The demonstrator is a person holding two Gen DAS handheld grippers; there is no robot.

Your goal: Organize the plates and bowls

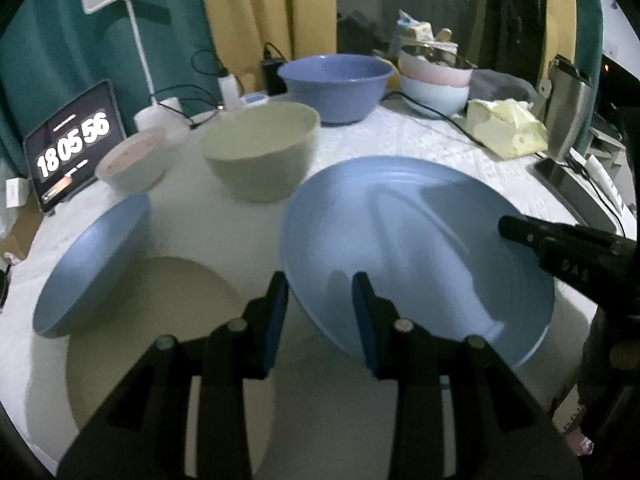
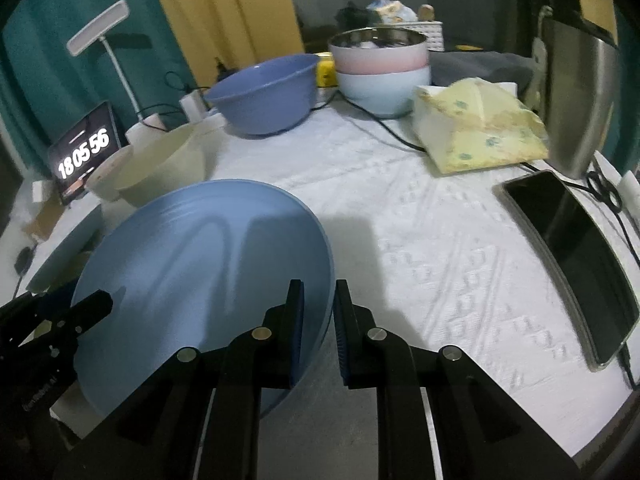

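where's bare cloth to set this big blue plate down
Widest bare patch: white tablecloth right of the big blue plate, bordered by the tissue pack behind and the phone on the right. Crowded to the left: cream bowl, small pink bowl, tilted blue plate, beige plate.
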